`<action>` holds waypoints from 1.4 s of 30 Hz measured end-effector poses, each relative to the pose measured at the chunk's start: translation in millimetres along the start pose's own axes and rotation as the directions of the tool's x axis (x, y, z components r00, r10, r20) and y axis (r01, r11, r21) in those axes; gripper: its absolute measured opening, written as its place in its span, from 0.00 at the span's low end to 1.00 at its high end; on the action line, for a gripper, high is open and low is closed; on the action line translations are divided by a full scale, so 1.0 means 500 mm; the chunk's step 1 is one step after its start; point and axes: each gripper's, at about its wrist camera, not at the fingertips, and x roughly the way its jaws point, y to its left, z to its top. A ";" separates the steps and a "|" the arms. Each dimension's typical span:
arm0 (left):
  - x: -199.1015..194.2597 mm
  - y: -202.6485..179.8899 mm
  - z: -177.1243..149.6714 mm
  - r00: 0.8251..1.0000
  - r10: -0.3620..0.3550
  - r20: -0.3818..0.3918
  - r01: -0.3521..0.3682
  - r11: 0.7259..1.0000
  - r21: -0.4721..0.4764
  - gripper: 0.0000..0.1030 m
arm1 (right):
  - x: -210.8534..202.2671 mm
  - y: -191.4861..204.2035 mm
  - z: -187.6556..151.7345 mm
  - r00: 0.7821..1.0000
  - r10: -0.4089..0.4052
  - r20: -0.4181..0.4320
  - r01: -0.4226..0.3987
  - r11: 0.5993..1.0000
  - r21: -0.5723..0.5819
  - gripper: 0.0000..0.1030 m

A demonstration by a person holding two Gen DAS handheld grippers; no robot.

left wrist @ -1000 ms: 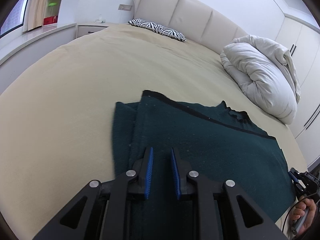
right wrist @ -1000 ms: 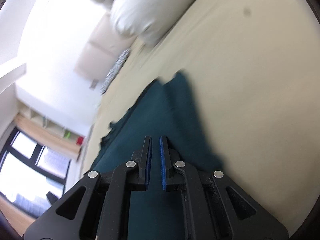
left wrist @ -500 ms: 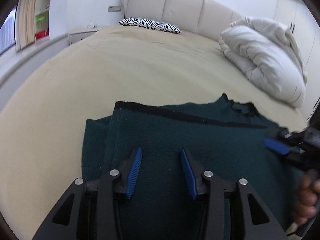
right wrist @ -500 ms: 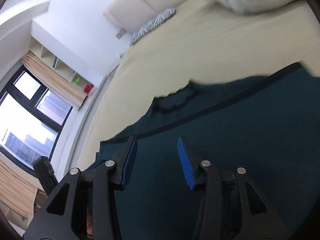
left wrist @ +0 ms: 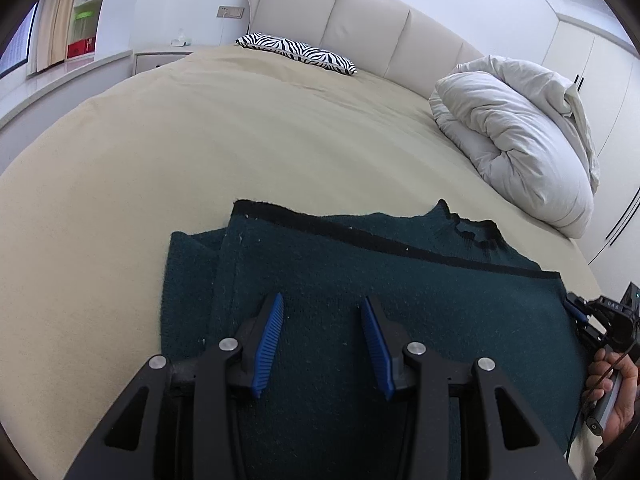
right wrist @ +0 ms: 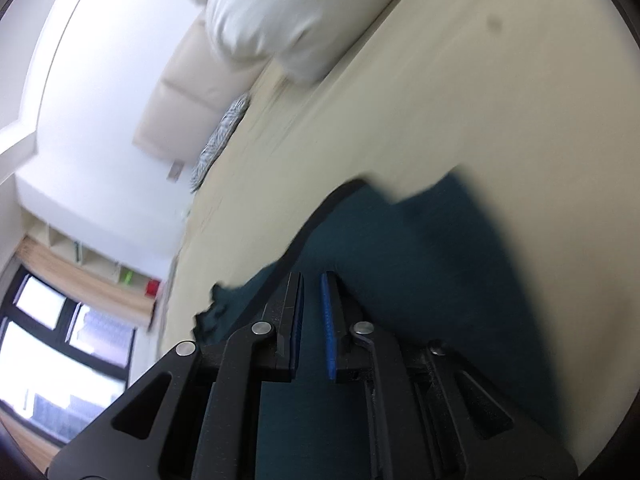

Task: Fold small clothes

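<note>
A dark green knit sweater [left wrist: 380,280] with a black hem band lies folded on the beige bed [left wrist: 200,140]. My left gripper [left wrist: 322,308] is open and empty just above the sweater's near left part. My right gripper [left wrist: 576,316] shows at the sweater's right edge in the left wrist view. In the blurred, tilted right wrist view the right gripper [right wrist: 312,292] has its jaws nearly closed with a narrow gap over the sweater [right wrist: 420,260]. I cannot see cloth between them.
A rolled white duvet [left wrist: 516,136] lies at the right of the bed. A zebra-print pillow [left wrist: 296,54] rests by the padded headboard [left wrist: 360,32]. A nightstand [left wrist: 160,56] and window shelves stand at the left, wardrobes [left wrist: 592,60] at the right.
My left gripper has opened wide and moved over the sweater. My right gripper opened half a second ago and has now narrowed again, swinging back to the sweater's right edge.
</note>
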 end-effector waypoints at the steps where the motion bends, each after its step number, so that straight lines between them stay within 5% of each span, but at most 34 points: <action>1: 0.003 0.003 0.000 1.000 -0.008 -0.001 0.008 1.000 -0.007 0.43 | -0.016 -0.005 0.006 0.999 -0.035 0.015 0.035 0.999 -0.006 0.09; 3: 0.005 0.001 0.001 1.000 -0.002 -0.002 0.002 1.000 -0.003 0.43 | -0.055 0.005 -0.001 0.997 -0.065 0.044 0.066 0.998 -0.025 0.15; 5: 0.005 -0.007 0.000 1.000 0.015 -0.003 -0.015 1.000 0.013 0.43 | -0.104 0.019 -0.005 0.999 -0.009 0.044 0.011 0.999 -0.046 0.16; 7: 0.004 -0.010 -0.002 1.000 0.028 -0.002 -0.028 0.999 0.023 0.43 | -0.116 0.076 -0.050 0.996 0.091 -0.022 -0.093 0.990 -0.101 0.21; 10: 0.003 -0.013 -0.003 0.999 0.038 -0.002 -0.038 0.999 0.029 0.43 | -0.095 0.154 -0.134 0.974 0.153 -0.170 -0.184 0.965 -0.186 0.44; 14: 0.001 -0.019 -0.007 0.998 0.064 -0.001 -0.063 0.997 0.049 0.43 | -0.037 0.205 -0.229 0.940 0.128 -0.317 -0.226 0.929 -0.293 0.44; 19: 0.001 -0.022 -0.006 0.998 0.065 -0.001 -0.065 0.997 0.049 0.43 | -0.047 0.100 -0.202 0.942 0.192 -0.274 -0.234 0.964 -0.130 0.27; 22: 0.001 -0.023 -0.007 0.997 0.071 0.000 -0.071 0.996 0.053 0.43 | -0.101 0.032 -0.156 0.979 0.120 -0.163 -0.139 0.984 -0.113 0.29; 28: -0.019 -0.024 -0.006 0.997 0.071 -0.027 -0.070 0.997 0.037 0.43 | -0.218 -0.070 -0.080 0.999 0.016 -0.032 -0.018 0.998 -0.063 0.31; 31: -0.068 -0.047 -0.026 0.993 0.112 -0.047 -0.111 0.993 0.031 0.46 | -0.267 -0.075 -0.092 0.998 0.047 -0.044 -0.049 0.998 -0.042 0.37; 33: -0.104 -0.076 -0.044 0.997 0.063 -0.051 -0.062 0.998 0.020 0.47 | -0.275 -0.040 -0.115 0.989 0.125 -0.080 -0.131 0.988 -0.083 0.39; 37: -0.122 -0.113 -0.094 0.995 0.015 -0.098 -0.011 0.999 0.048 0.49 | -0.173 0.076 -0.188 0.951 0.208 -0.230 -0.247 0.957 -0.154 0.48; 39: -0.122 -0.090 -0.110 0.995 0.012 -0.100 -0.008 0.999 0.039 0.46 | -0.126 0.106 -0.213 0.932 0.193 -0.307 -0.258 0.948 -0.187 0.48; 42: -0.149 -0.039 -0.110 0.995 -0.028 -0.094 0.025 0.999 -0.031 0.40 | -0.081 0.073 -0.215 0.945 0.101 -0.311 -0.164 0.969 -0.183 0.48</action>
